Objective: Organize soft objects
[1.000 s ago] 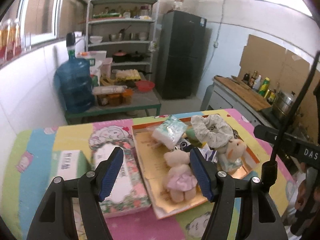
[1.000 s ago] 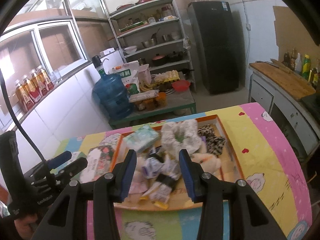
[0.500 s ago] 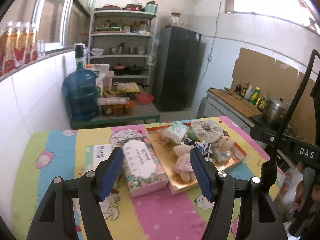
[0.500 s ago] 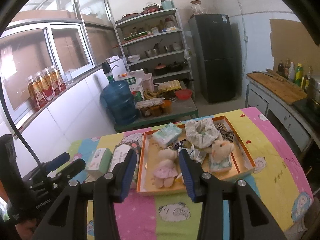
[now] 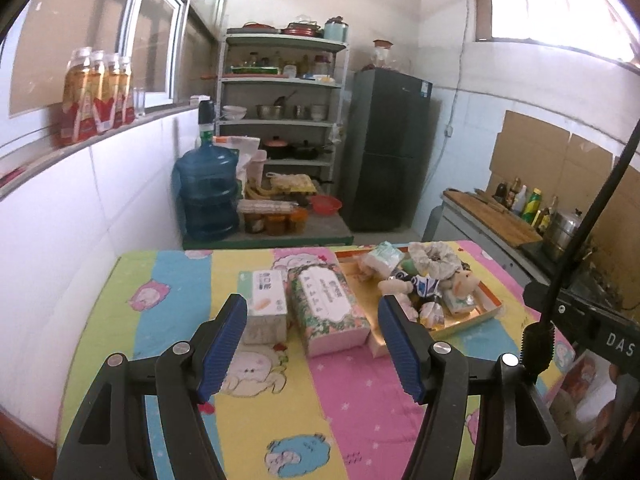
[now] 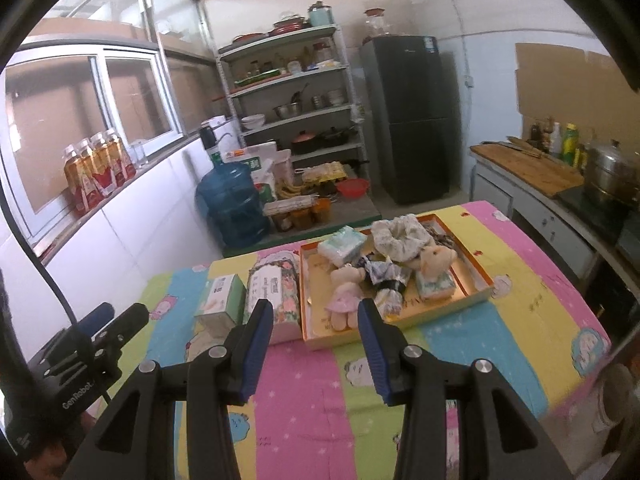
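Ahead of my left hand-held gripper [image 5: 312, 346], past its left finger, a small white and green tissue box [image 5: 265, 304] stands on the cartoon-print surface [image 5: 168, 280]. Just right of it, between my fingers, lies the floral tissue pack [image 5: 329, 309], long and pink-edged. My left jaws are wide apart with nothing between the pads, and they are closing a little.

Further right, ahead of my right hand-held gripper [image 6: 316, 340], sits the orange-rimmed tray [image 6: 478, 278], touching the floral pack's side. In it the soft things lie heaped: a pale teddy in a pink dress [image 6: 347, 292] at the near left, a mint tissue packet [image 6: 343, 245] behind it, a frilly cloth ring [image 6: 402, 237] at the back, and a second cream teddy [image 6: 436, 258] lying on another packet. The crumpled blue and white thing in the middle may be a wrapper; I cannot tell. My right jaws stand partly apart and empty.

A second ago the tray filled the space between my fingers; now both hand-held grippers have drawn back, and the whole surface shows, with everything on it lying as it did.
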